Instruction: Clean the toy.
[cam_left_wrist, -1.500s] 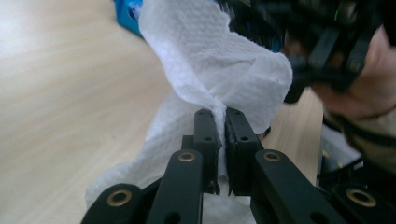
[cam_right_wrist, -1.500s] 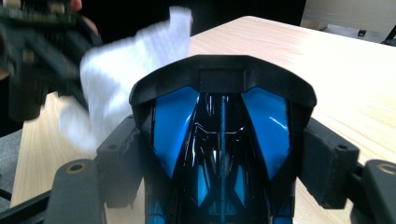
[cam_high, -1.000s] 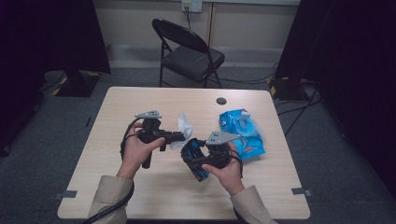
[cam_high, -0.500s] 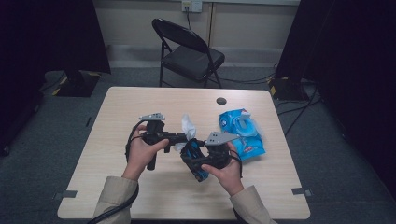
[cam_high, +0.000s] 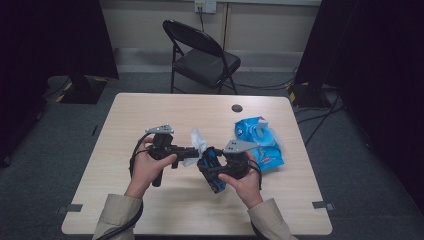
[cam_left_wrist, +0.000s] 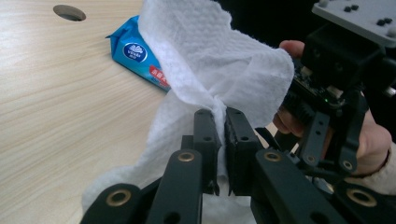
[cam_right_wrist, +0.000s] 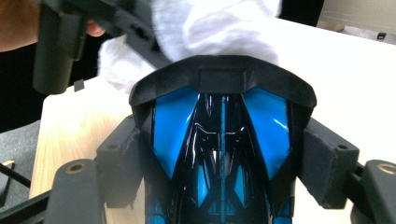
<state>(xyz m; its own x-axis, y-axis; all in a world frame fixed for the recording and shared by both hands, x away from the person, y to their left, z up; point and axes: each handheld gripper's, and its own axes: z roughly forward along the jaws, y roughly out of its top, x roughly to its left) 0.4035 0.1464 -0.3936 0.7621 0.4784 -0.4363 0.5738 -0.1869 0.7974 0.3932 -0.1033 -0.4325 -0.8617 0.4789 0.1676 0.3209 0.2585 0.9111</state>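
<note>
My left gripper (cam_left_wrist: 221, 114) is shut on a crumpled white wipe (cam_left_wrist: 210, 60), which bunches up above its jaws. In the high view the left gripper (cam_high: 197, 150) points right and holds the wipe (cam_high: 196, 141) against the front of a blue and black toy car (cam_high: 210, 164). My right gripper (cam_right_wrist: 222, 158) clamps the toy car (cam_right_wrist: 222, 135) by its sides, with the car's nose facing away from the camera. The wipe (cam_right_wrist: 215, 28) touches the car's far end.
A blue packet of wipes (cam_high: 257, 140) lies on the wooden table (cam_high: 150, 110) to the right of the hands, seen too as the packet (cam_left_wrist: 133, 51). A round cable hole (cam_high: 237, 108) sits near the far edge. A black folding chair (cam_high: 202, 55) stands beyond the table.
The left gripper has shifted the wipe slightly down and toward the car. The right hand has kept the car still.
</note>
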